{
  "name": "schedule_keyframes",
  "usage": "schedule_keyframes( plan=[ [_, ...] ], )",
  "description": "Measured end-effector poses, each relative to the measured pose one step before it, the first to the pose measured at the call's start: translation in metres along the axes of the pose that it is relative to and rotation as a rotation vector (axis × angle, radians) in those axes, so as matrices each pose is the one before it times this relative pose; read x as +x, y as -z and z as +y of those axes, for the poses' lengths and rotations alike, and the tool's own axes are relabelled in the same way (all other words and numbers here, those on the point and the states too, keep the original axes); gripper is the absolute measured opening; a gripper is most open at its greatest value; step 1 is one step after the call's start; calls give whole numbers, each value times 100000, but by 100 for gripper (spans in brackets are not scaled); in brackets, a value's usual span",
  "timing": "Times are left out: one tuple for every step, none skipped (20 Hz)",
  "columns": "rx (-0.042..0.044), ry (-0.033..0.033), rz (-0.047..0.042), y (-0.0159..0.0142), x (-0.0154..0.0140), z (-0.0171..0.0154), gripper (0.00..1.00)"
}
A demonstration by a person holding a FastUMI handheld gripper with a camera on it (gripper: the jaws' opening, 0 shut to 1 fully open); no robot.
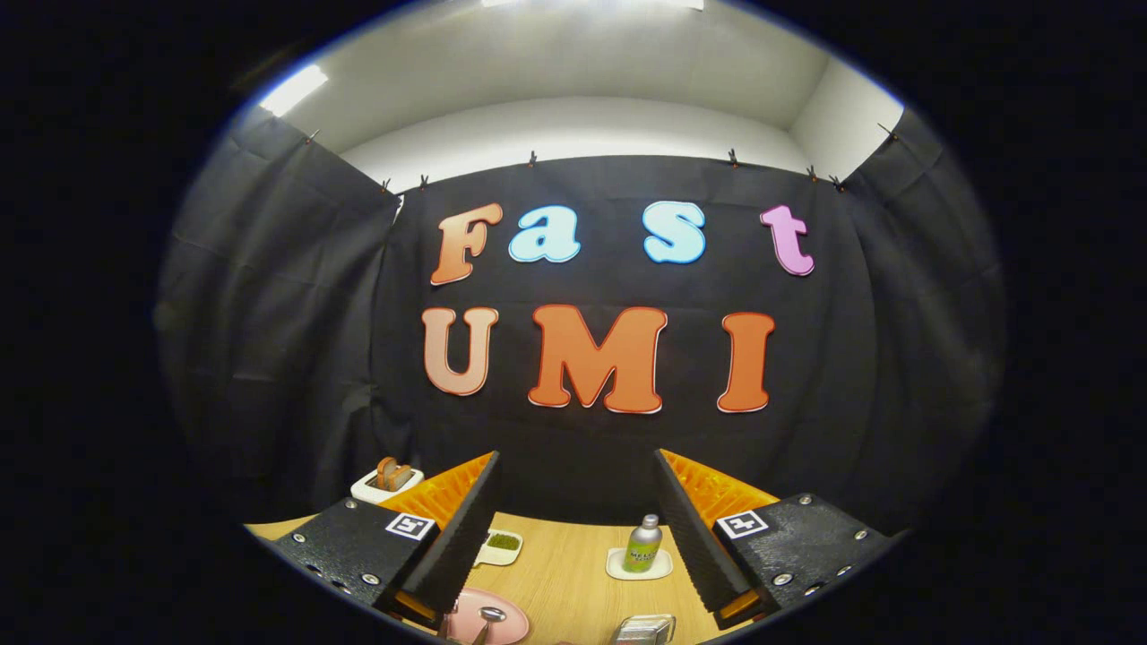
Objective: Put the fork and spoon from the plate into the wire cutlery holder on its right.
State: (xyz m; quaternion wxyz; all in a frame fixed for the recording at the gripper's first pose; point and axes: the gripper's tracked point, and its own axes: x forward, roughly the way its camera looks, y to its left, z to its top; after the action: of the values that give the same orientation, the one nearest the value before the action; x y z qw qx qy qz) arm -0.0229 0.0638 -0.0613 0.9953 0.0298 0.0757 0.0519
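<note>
My gripper (578, 528) is open, its two black-and-orange fingers (461, 528) spread wide above the wooden table (564, 573) with nothing between them. Below the left finger lies a pink plate (497, 627) with a metal spoon (488, 618) on it; the rest of the plate is cut off from sight. To the plate's right, just inside the right finger, the top of the wire cutlery holder (643, 630) shows. The gripper hangs well above all of these.
A green bottle (642, 545) stands on a small white coaster (638, 566) between the fingers, farther back. A white dish with green contents (500, 545) sits by the left finger. A white tray with a brown item (388, 482) rests at the back left by the cloth wall.
</note>
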Motion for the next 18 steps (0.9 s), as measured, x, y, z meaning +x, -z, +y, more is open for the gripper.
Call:
schedule_keyframes(
  plan=[
    [-405, -676, 2282, 975, -9, 717, 98],
    [-339, -1202, 2441, 1067, 24, 865, 98],
    [-65, -1732, 2516, 1116, 1, 1069, 98],
    [285, -1325, 2932, 1097, 1, 935, 98],
    [801, -968, 3217, 1152, 195, 741, 98],
    [1038, -742, 3420, 1036, 241, 755, 99],
    [776, -287, 3705, 1277, 163, 701, 98],
    [110, -753, 2927, 779, 239, 783, 99],
    [-1184, 669, 3680, 1167, 359, 419, 99],
    [-1388, 405, 3843, 1288, 341, 223, 98],
    [-1294, 450, 4295, 1497, 317, 404, 98],
    [-729, 45, 4656, 1389, 338, 316, 98],
    [-403, -254, 5136, 1473, 332, 467, 98],
    [-78, -1052, 5211, 1446, 415, 470, 97],
    [-316, -698, 5926, 1608, 368, 264, 97],
    [-407, -1027, 4907, 1435, 413, 513, 97],
    [-651, -761, 4216, 1254, 809, 532, 96],
    [-902, -991, 4288, 1063, 551, 393, 95]
  ],
)
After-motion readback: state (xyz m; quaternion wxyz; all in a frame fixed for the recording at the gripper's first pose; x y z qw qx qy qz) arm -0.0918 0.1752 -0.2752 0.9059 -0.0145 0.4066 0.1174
